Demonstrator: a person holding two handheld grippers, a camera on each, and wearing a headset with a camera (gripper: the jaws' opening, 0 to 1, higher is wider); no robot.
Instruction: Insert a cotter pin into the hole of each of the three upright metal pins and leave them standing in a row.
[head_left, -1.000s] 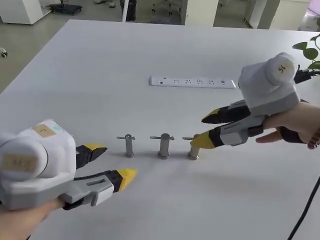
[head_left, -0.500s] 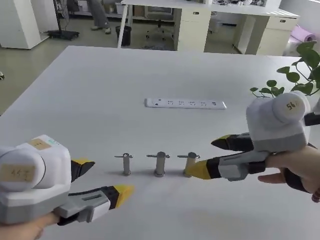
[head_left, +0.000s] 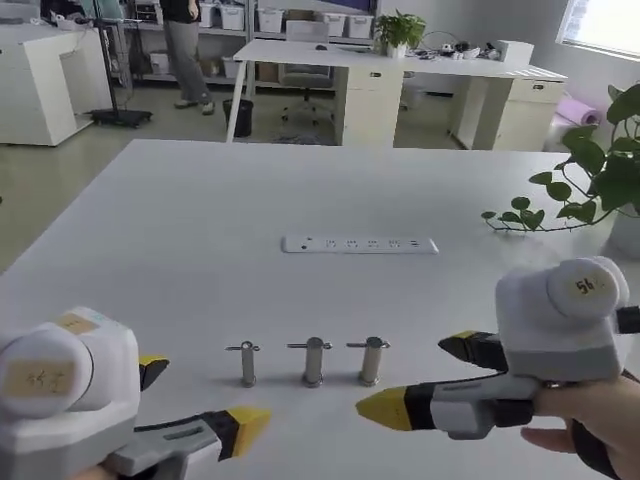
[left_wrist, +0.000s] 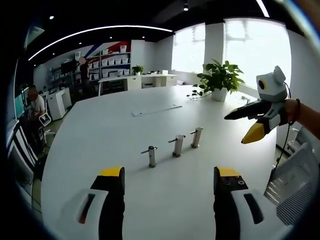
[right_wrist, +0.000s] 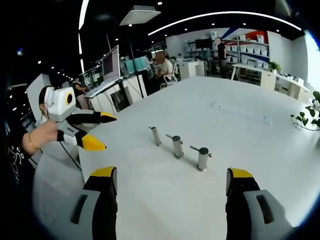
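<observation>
On the table (head_left: 180, 230), 3 upright pins (head_left: 314, 360), right tongs (head_left: 405, 377) backed away, agape

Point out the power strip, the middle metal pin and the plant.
power strip (head_left: 360, 244), head view, middle of its top face.
middle metal pin (head_left: 314, 365), head view, its shaft.
plant (head_left: 600, 175), head view, its leaves.

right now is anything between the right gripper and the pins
Nothing visible does. Only bare table lies between the right gripper, whose jaws are open and empty, and the three pins. The power strip lies beyond the row, and the left gripper is off on the other side.
</observation>
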